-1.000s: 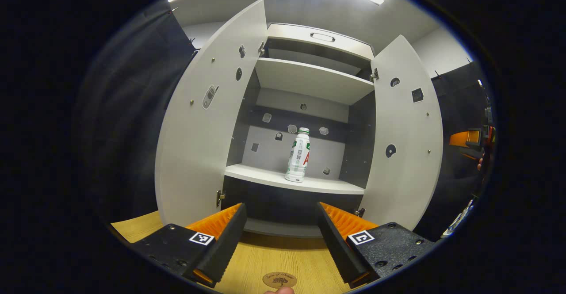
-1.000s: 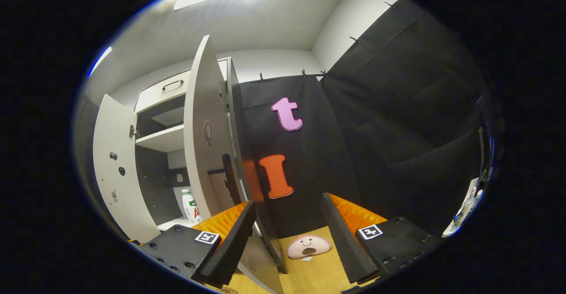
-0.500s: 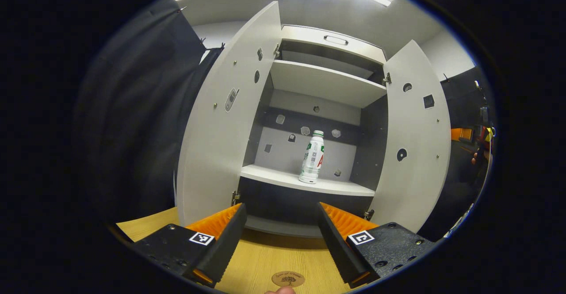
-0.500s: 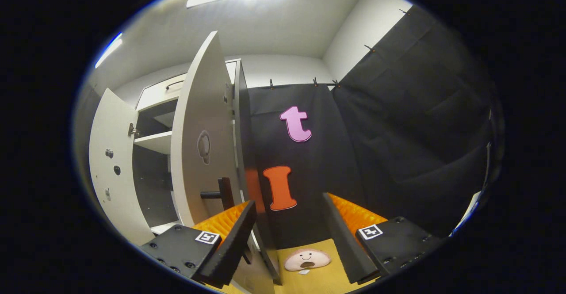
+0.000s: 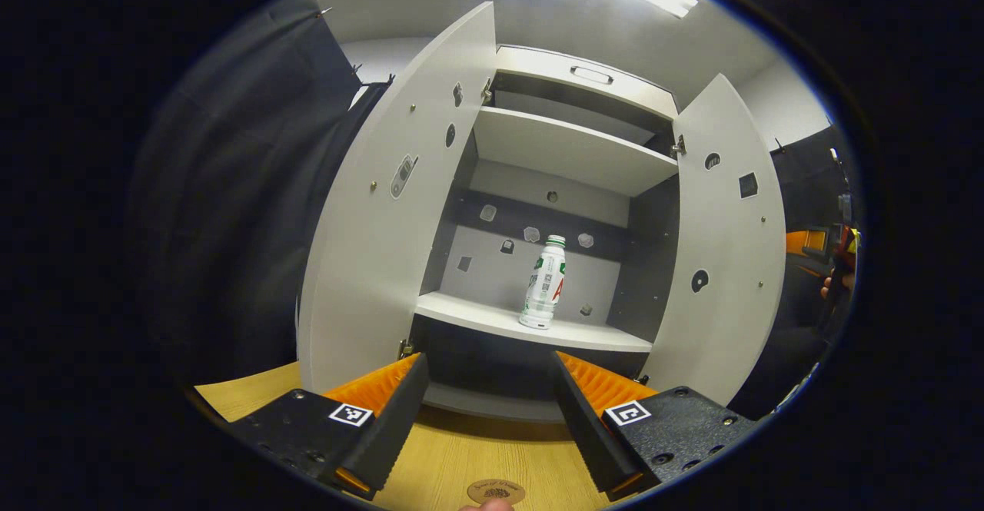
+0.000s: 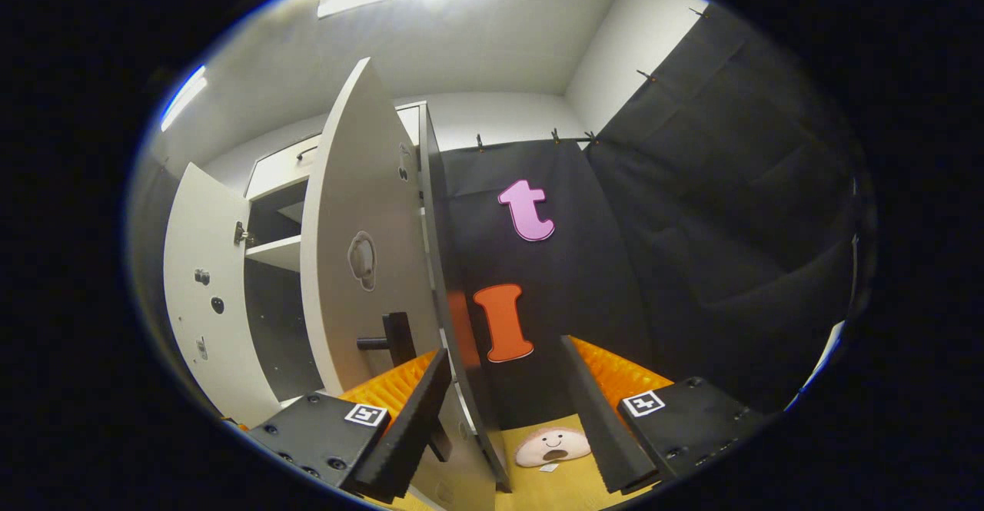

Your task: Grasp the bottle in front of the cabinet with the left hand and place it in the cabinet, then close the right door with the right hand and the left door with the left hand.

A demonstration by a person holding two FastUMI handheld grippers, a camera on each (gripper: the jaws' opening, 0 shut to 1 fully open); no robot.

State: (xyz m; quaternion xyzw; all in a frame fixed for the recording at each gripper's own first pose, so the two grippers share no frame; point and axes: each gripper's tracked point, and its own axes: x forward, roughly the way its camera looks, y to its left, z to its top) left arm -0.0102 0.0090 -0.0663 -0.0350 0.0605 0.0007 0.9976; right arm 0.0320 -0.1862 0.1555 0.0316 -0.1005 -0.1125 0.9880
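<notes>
Closest to you in the left gripper view, a small round wooden disc (image 5: 496, 491) lies on the wooden tabletop (image 5: 477, 457), just below your left gripper (image 5: 487, 403), whose fingers are spread wide and hold nothing. Nothing stands between it and the cabinet (image 5: 561, 188). The bottle (image 5: 543, 283) stands upright on the middle shelf (image 5: 530, 326), well beyond the fingertips, between the left door (image 5: 392, 211) and the right door (image 5: 726, 250), both swung open.

In the right gripper view, your right gripper (image 6: 503, 411) is also spread and empty, its left finger beside the right door's edge, near the black door handle (image 6: 392, 338). A plush toy with a face (image 6: 552, 446) lies on the tabletop between the fingers, farther off. Black cloth walls and bright ceiling lights enclose the booth.
</notes>
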